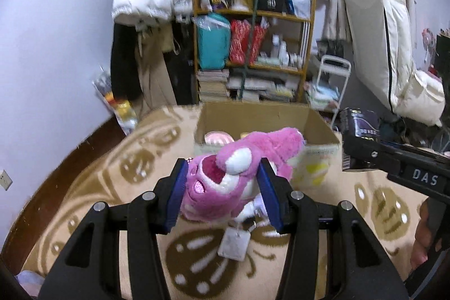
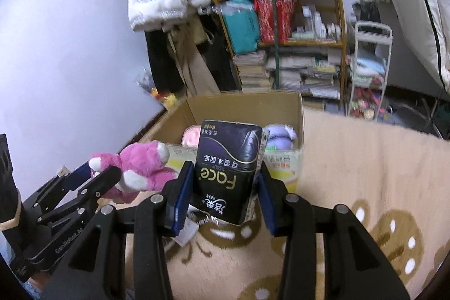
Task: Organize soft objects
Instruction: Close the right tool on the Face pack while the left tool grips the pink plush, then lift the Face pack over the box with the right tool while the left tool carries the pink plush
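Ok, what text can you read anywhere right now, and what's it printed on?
"Face" and "TISSUE", upside down: black tissue pack in the right tongs.
"DAS": the right tongs' body.
"40": black box on the shelf.
Chinese characters on the pack, cardboard box print, plush toy's tag: unreadable.

One pink plush bear (image 1: 239, 173), one tissue pack (image 2: 230, 170), one cardboard box (image 2: 281, 106).
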A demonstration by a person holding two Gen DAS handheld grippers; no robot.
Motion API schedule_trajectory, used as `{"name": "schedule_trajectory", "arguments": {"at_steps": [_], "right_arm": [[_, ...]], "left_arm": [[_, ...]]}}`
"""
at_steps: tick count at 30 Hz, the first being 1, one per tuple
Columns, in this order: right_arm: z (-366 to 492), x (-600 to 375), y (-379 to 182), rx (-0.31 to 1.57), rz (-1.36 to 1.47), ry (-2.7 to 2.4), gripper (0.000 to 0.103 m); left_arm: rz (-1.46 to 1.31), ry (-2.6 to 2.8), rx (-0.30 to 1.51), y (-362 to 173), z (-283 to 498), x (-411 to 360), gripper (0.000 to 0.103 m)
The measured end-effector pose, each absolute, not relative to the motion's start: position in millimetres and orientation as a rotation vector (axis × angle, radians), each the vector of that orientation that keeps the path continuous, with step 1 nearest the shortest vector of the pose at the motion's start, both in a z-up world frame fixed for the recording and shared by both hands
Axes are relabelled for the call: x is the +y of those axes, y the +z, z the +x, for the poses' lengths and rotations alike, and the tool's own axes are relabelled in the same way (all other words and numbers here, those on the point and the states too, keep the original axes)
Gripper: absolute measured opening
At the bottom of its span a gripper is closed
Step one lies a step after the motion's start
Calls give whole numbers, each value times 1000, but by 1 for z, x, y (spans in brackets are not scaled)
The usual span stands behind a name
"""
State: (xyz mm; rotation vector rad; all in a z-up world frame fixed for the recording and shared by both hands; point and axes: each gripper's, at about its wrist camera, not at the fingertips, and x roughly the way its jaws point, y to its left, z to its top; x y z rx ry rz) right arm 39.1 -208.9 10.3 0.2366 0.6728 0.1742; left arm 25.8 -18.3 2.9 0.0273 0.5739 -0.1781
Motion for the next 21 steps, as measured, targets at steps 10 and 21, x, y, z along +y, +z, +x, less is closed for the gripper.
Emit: {"name": "schedule_trajectory", "arguments": {"at_steps": [10, 21], "right_arm": [[45, -213, 34, 535, 221, 194, 46], [95, -220, 3, 599, 217, 142, 46]], "left_arm": [[59, -171, 429, 24, 41, -28, 38], [57, -163, 576, -5, 102, -30, 35]]}}
